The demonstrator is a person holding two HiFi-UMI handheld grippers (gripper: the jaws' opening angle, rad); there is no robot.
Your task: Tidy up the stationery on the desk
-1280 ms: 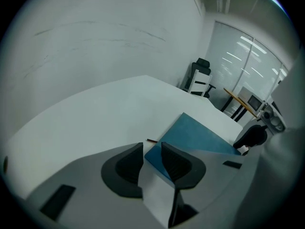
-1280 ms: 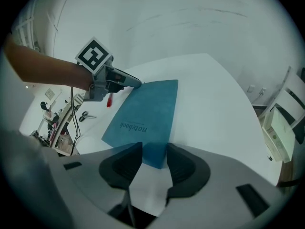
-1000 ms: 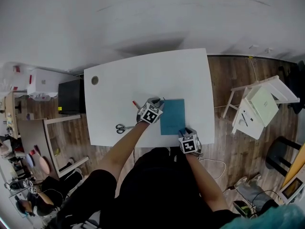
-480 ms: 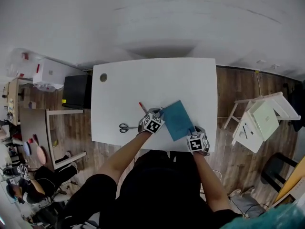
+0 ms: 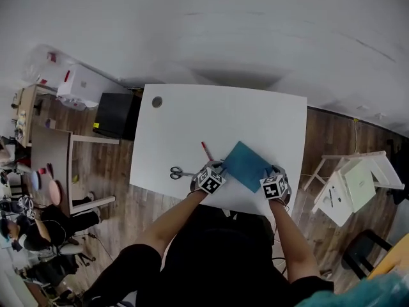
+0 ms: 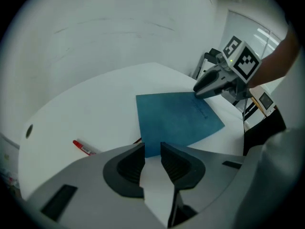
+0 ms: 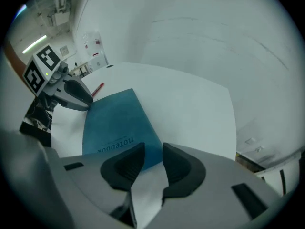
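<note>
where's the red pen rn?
In the head view the red pen lies on the desk just left of the notebook, beyond the left gripper; the scissors lie further left, nearer the front edge.

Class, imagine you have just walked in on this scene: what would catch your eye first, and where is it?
The blue notebook stands out most, set askew at the near edge of the white desk, with the left tool and the right tool each closed on a corner of it. To its left lie a red pen and, nearer the desk's edge, a pair of scissors.
</note>
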